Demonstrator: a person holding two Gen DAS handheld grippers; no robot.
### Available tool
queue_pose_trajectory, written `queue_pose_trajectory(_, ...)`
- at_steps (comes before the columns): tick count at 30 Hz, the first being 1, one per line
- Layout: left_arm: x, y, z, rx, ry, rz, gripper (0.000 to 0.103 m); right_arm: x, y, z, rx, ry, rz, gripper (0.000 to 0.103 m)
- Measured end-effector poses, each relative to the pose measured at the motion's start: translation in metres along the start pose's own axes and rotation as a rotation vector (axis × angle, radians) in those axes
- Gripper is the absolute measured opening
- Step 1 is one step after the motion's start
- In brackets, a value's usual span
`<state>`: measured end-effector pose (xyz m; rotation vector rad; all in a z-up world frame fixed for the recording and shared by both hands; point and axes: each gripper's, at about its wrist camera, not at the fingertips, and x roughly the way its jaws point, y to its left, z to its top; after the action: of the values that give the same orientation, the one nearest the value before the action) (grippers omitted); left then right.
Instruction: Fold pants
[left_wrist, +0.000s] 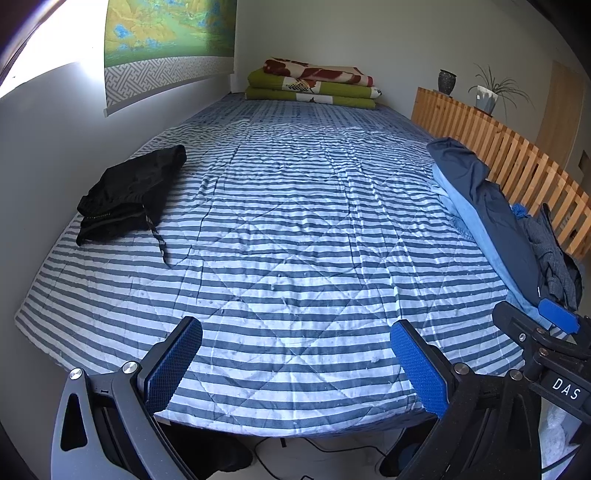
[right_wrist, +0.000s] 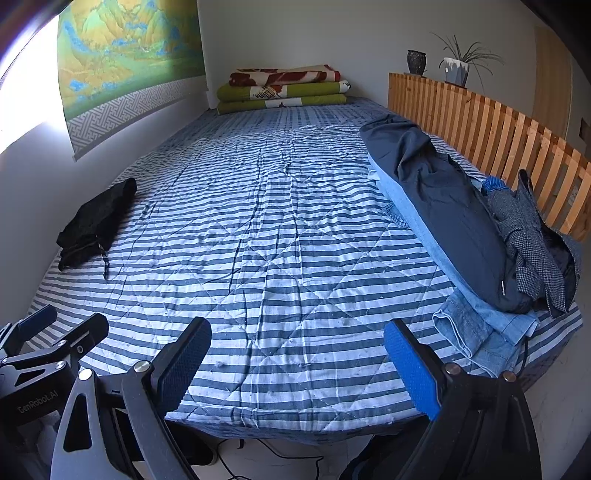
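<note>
A folded black pair of pants (left_wrist: 129, 195) (right_wrist: 98, 223) lies at the bed's left side near the wall, a drawstring trailing from it. Along the right side rests a pile of clothes: dark navy pants (left_wrist: 491, 206) (right_wrist: 443, 199) over light blue jeans (right_wrist: 476, 332) and a checked garment (right_wrist: 532, 236). My left gripper (left_wrist: 295, 365) hovers open over the bed's near edge, nothing between its blue pads. My right gripper (right_wrist: 297, 363) is open too, also above the near edge, left of the jeans. Each gripper shows at the edge of the other's view.
A blue-and-white striped quilt (left_wrist: 295, 229) covers the bed. Folded blankets (left_wrist: 314, 83) are stacked at the far end. A wooden slatted rail (right_wrist: 487, 140) runs along the right, with a vase and a potted plant (right_wrist: 458, 66) on top. A wall hanging (right_wrist: 125, 62) is on the left.
</note>
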<state>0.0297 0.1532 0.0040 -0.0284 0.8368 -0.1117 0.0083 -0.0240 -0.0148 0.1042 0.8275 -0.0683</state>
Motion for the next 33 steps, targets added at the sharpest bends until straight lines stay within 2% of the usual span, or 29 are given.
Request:
queue_pose_trajectory(15, -0.002, 0.005, -0.001, -0.007, -0.006, 0.000, 0.103, 0.005, -0.002, -0.001, 0.006, 0.009, -0.002, 0.093)
queue_pose_trajectory(33, 0.008, -0.001, 0.002, 0.001, 0.004, -0.012, 0.103, 0.017, -0.031, 0.006, 0.049, 0.024, -0.020, 0.093)
